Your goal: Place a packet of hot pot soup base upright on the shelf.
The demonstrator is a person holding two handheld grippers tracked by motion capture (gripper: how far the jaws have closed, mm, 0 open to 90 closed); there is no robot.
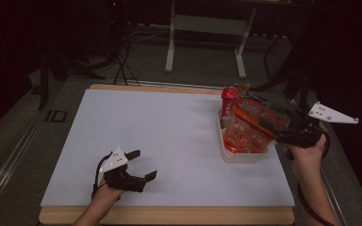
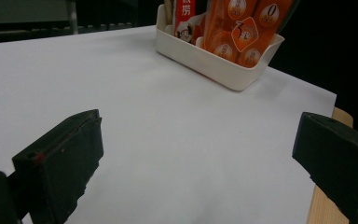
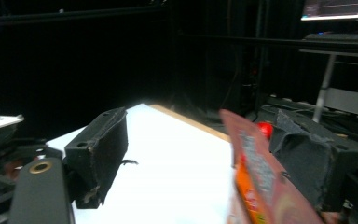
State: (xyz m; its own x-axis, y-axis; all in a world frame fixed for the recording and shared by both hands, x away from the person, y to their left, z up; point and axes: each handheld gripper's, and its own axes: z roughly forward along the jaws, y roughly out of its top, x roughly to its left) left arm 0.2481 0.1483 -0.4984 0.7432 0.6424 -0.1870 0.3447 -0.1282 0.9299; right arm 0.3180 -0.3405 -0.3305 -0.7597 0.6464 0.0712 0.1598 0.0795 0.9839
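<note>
Now, step: I judge the orange pack (image 1: 248,126) is just set into the white bin (image 1: 238,155) at the table's (image 1: 160,136) right side.
Right gripper (image 1: 269,126): jaws spread, pack between them, not pinched.
Left gripper (image 1: 141,165): spread, empty, near left.
Pack: leaning in bin beside a red packet (image 1: 228,100).
Next: back my right gripper clear without snagging the pack.

The left gripper (image 1: 139,165) is held low at the near left, its two black fingers (image 2: 58,161) spread wide apart with nothing between them, pointing toward the right. The left hand (image 1: 104,192) is wrapped around its rear. The right gripper (image 1: 265,123) is held raised at the far right, pointed leftward, its fingers (image 3: 98,149) parted. It is gripped from below by the right hand (image 1: 306,155), the forearm reaching up from the near edge.
</note>
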